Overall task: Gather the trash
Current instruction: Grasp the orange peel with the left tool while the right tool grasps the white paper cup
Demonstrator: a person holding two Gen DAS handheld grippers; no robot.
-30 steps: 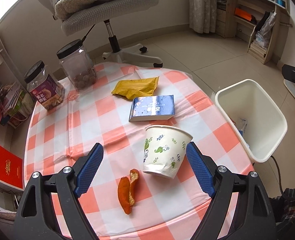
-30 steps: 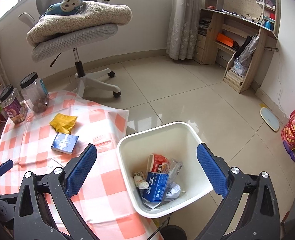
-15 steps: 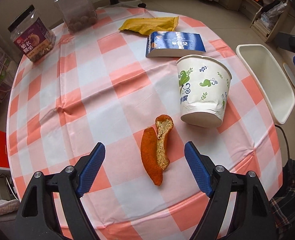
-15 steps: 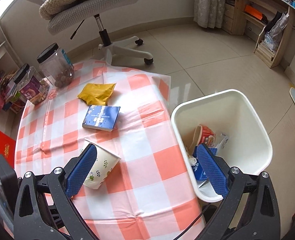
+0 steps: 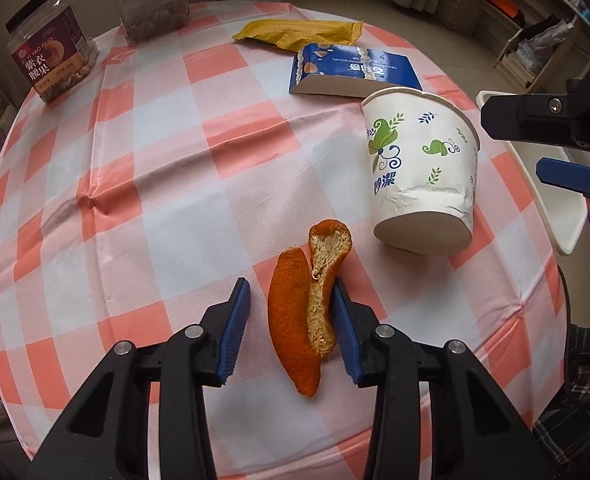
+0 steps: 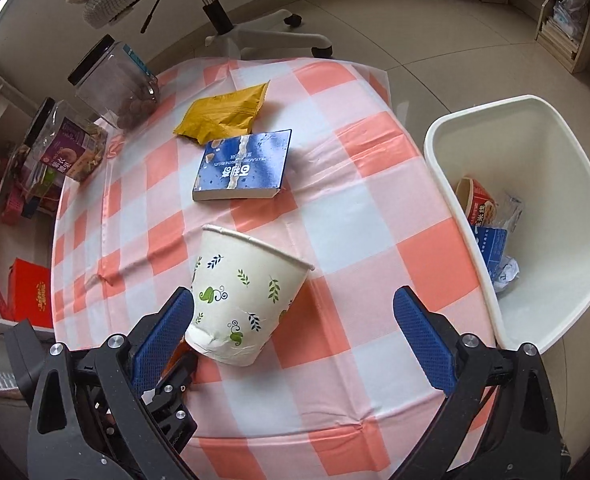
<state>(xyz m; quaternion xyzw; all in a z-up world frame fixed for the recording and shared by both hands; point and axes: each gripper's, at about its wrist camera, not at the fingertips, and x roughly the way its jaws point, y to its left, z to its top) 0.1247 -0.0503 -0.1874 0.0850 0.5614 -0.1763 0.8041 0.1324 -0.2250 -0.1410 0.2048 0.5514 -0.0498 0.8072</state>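
Orange peel, curled so its pale pith shows along one edge, lies on the checked tablecloth near the table's close rim, between the blue pads of the left gripper. Those jaws are closing around it: the right-hand pad touches the pith side, while a sliver of cloth still shows between the other pad and the rind. In the right wrist view the peel is almost wholly hidden behind the left gripper's black frame and the paper cup.

The cup, printed with green leaves and dented near its base, stands tilted just beyond the peel. The right gripper hangs over it with fingers spread wide; the cup sits by its left pad, and contact cannot be judged.

Farther out lie a blue box and a yellow wrapper. Two black-lidded jars stand at the far edge, one cut off at the top in the left wrist view. Beside the table, the white bin holds wrappers, its near corner hidden by the right gripper.
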